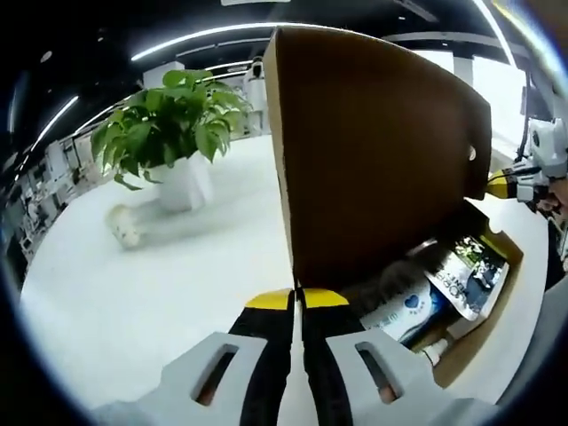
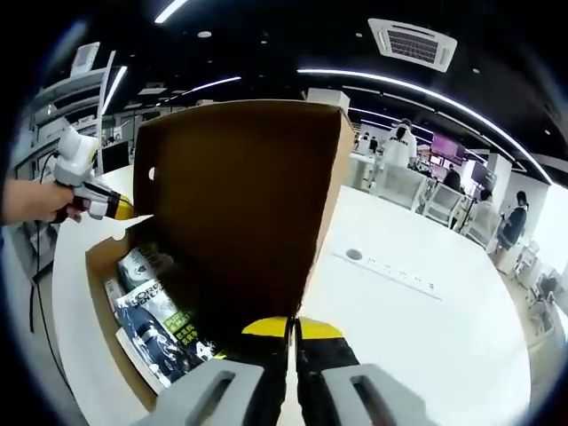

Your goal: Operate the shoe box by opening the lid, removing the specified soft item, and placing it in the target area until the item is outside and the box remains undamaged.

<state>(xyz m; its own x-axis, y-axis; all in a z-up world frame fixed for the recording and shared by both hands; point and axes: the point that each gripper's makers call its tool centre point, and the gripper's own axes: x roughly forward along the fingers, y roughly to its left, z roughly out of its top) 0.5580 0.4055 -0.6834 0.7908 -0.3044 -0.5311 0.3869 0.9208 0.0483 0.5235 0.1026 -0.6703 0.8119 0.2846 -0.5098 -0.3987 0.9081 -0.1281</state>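
A brown cardboard shoe box (image 1: 499,293) lies on a white table with its lid (image 1: 373,151) raised upright. My left gripper (image 1: 297,299) is shut on one side edge of the lid. My right gripper (image 2: 291,328) is shut on the opposite side edge of the lid (image 2: 235,204). Each one appears in the other's view at the far edge of the lid: the right gripper (image 1: 501,185) and the left gripper (image 2: 120,209), the latter held by a hand. Inside the box (image 2: 111,333) lie soft packets: a white-and-blue one (image 1: 413,306), a dark printed one (image 2: 164,324) and a pale one (image 2: 142,262).
A potted plant (image 1: 169,124) in a white pot stands on the white table (image 1: 133,302), with a small pale object (image 1: 124,226) beside it. A long socket strip (image 2: 390,266) is set in the tabletop. People and chairs (image 2: 426,186) are in the background.
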